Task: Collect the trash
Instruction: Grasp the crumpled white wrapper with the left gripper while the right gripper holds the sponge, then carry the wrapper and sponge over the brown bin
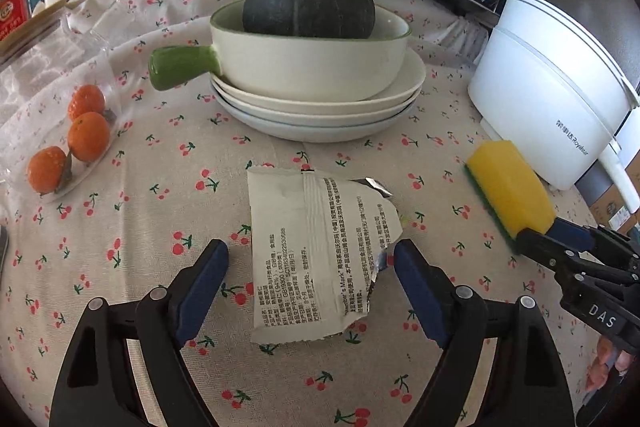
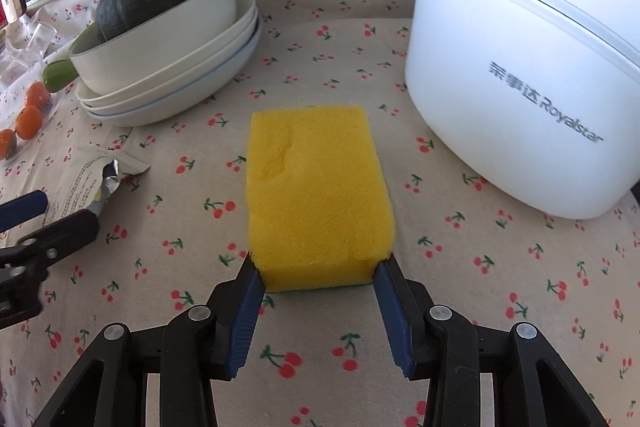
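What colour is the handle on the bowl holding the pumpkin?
Green. The handle sticks out from the cream bowl; the left wrist view shows it best.

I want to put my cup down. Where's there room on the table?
Bare cloth lies between the torn wrapper and the sponge, and between the stacked dishes and the white cooker. The left edge is crowded with oranges and plastic.

Left wrist: low over the tablecloth (image 1: 160,155), facing forward, close above the wrapper (image 1: 316,251).
Right wrist: low, facing forward, close behind the sponge (image 2: 316,195).
Shared: wrapper, sponge, bowl stack (image 1: 316,83), cooker (image 2: 520,67).
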Demonstrator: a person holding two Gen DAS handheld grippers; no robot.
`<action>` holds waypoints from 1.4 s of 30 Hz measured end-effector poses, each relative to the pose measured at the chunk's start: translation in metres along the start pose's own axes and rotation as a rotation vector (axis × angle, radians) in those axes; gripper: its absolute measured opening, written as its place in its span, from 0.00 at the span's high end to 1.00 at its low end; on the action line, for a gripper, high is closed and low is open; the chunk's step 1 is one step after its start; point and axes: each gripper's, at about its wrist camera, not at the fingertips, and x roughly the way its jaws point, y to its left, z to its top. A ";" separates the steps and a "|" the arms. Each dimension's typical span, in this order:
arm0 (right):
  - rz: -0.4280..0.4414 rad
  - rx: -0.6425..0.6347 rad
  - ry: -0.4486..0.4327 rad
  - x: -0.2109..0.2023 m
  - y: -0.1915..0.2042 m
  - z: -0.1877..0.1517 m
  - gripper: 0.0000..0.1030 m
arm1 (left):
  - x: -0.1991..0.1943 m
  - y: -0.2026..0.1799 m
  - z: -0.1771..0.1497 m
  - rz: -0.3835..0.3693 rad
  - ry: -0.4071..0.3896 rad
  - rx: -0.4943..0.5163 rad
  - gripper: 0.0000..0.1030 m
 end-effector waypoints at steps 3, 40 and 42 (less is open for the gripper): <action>0.005 0.000 0.001 0.001 -0.002 -0.003 0.53 | 0.001 -0.002 0.001 0.004 -0.009 0.008 0.39; -0.024 0.121 -0.053 -0.244 -0.042 -0.175 0.52 | -0.236 -0.077 -0.135 -0.089 -0.003 0.149 0.65; -0.025 0.131 -0.054 -0.254 -0.047 -0.189 0.52 | -0.244 -0.082 -0.143 -0.097 0.001 0.160 0.65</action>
